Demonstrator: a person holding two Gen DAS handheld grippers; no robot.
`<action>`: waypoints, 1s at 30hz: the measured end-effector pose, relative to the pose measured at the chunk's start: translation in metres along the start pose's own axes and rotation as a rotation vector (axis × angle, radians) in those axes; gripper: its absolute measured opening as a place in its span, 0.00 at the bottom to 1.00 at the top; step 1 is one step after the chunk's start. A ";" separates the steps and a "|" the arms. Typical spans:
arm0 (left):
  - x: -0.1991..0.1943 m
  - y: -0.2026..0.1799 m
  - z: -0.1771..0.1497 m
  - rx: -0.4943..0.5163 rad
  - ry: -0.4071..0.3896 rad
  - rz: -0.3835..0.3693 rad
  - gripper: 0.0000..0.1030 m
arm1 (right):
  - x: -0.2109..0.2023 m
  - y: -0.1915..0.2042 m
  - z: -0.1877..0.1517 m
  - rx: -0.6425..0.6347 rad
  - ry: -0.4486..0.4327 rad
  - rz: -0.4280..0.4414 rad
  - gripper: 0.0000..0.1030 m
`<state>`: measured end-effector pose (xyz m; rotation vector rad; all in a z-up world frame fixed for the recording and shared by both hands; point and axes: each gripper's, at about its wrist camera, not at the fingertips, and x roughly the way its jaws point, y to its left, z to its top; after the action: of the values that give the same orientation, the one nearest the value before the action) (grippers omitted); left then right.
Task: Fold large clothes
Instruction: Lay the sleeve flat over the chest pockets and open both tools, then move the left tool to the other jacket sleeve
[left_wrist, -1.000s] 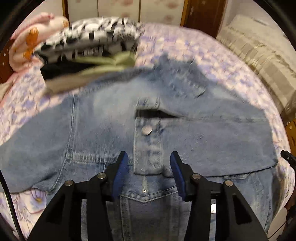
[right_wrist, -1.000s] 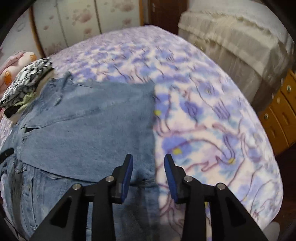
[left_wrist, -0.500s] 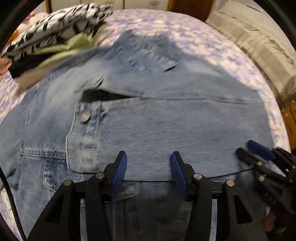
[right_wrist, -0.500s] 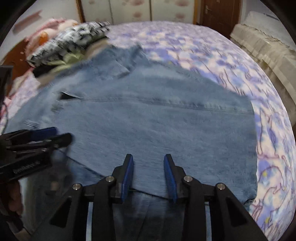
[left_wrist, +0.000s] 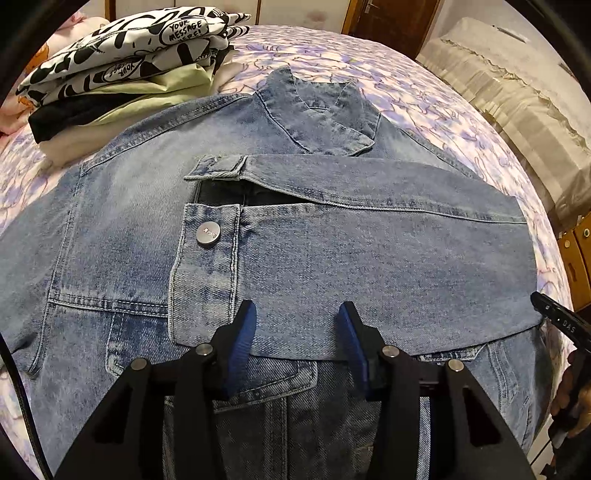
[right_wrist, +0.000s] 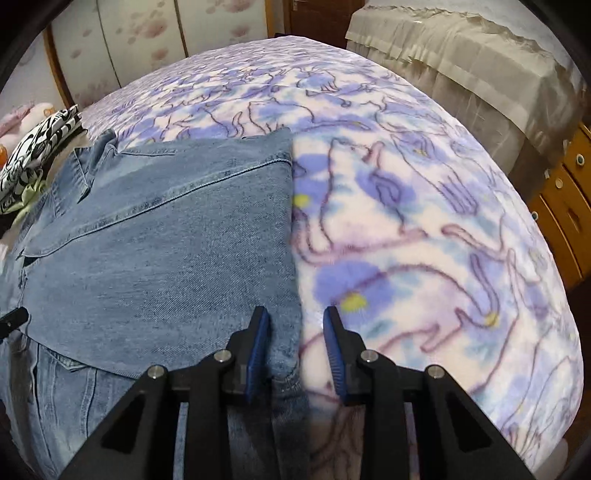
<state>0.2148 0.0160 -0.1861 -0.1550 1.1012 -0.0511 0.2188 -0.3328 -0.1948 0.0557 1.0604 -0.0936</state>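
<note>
— Across the middle of the left wrist view, what lies on the bed?

— A denim jacket (left_wrist: 133, 229), spread on the purple-patterned blanket (right_wrist: 424, 229), with one sleeve (left_wrist: 369, 258) folded across its front and the cuff button (left_wrist: 208, 233) left of centre. A stack of folded clothes (left_wrist: 122, 70) sits at the upper left.

— And the left claw (left_wrist: 297, 345)?

— At the bottom centre, tilted steeply down over the sleeve's lower hem. Its blue pads (left_wrist: 242, 343) stand moderately apart, with the hem between them, but neither pad presses the cloth.

— The right claw (right_wrist: 297, 349)?

— At the bottom centre of its own view, also angled steeply down, straddling the jacket's folded edge. Its jaws are narrower and closing; a fold of denim lies between them, and the left pad (right_wrist: 258, 347) is against it, while the right pad stands over blanket. No firm pinch shows.

— Does either claw show in the other's view?

— Yes, the right one at the right edge of the left view, with part of the hand (left_wrist: 570, 398) holding it.
</note>
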 end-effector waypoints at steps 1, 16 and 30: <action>-0.001 -0.001 -0.001 0.003 0.000 0.002 0.47 | -0.001 0.002 0.000 -0.010 -0.001 -0.014 0.29; -0.012 -0.011 -0.005 -0.005 0.003 -0.003 0.70 | -0.006 0.010 -0.004 -0.006 0.010 -0.062 0.31; -0.052 -0.005 -0.027 -0.017 0.004 -0.006 0.70 | -0.042 0.036 -0.012 -0.069 0.024 -0.035 0.31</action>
<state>0.1671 0.0143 -0.1514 -0.1739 1.1054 -0.0473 0.1920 -0.2939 -0.1641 -0.0238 1.0881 -0.0881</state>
